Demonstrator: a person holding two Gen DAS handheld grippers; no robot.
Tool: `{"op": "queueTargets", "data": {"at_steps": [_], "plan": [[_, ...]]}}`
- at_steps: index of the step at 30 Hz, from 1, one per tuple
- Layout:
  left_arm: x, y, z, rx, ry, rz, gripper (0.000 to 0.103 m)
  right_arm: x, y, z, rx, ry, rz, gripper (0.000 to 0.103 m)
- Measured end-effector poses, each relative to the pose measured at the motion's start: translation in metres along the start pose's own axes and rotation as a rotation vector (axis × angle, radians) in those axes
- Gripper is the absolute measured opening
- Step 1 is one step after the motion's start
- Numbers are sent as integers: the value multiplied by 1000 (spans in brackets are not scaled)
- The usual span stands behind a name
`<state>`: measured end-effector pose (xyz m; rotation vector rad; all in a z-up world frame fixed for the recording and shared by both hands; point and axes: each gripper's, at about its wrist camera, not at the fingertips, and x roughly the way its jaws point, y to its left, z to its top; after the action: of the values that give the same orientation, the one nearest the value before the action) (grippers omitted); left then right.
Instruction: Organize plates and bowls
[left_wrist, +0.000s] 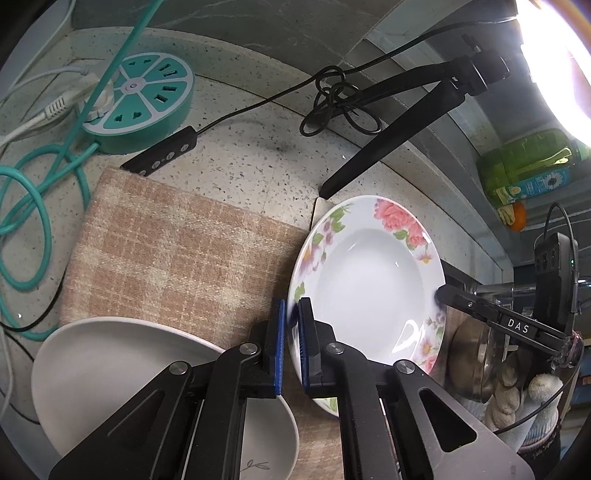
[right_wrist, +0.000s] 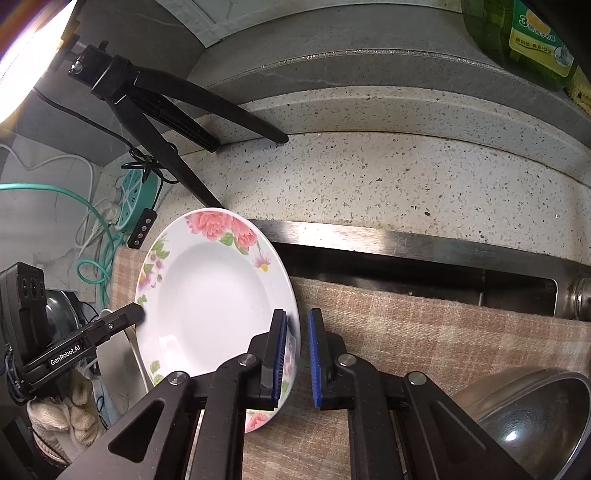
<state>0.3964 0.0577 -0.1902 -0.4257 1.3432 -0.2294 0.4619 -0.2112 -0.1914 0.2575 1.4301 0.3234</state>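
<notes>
"Glazed white ceramic with pink roses on the rim: that floral plate (left_wrist: 369, 280) looks stiff, slick and easy to chip," says the first observer. "Where is it?"

"Between the two grippers, tilted over the edge of the checked mat (left_wrist: 166, 251) on the speckled tabletop (left_wrist: 258, 155), with the sink (right_wrist: 406, 266) just behind it," says the second. "Whether its lower edge rests on the mat cannot be told."

"And the hold?"

"The left gripper (left_wrist: 291, 332) has its blue-padded fingers (left_wrist: 279, 343) closed on the near left rim. The right gripper (right_wrist: 297, 354) is pinched onto the opposite rim, its fingers nearly together with the rim between them."

"Two thin pinches on a glossy edge. Does that suit it?"

"Probably. A plate like this seems moderately heavy for its thickness, and it will not flex, so the flat outer rim is the sensible place to take it. The ribbed pads should help against the glaze. The risk, as it appears, is the plate pivoting if one side loosens."

"Where might it go?"

"Possibly toward the grey plate (left_wrist: 110, 369) lying below the left gripper; the steel bowl (right_wrist: 535, 417) sits apart, on the right of the mat."
</notes>
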Motion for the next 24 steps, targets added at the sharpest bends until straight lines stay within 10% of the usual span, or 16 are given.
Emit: {"op": "queueTargets", "data": {"at_steps": [24], "plan": [[-4, -2, -6, -32, -2, -4, 5, -3, 1, -7, 36, -3, -5, 7]]}}
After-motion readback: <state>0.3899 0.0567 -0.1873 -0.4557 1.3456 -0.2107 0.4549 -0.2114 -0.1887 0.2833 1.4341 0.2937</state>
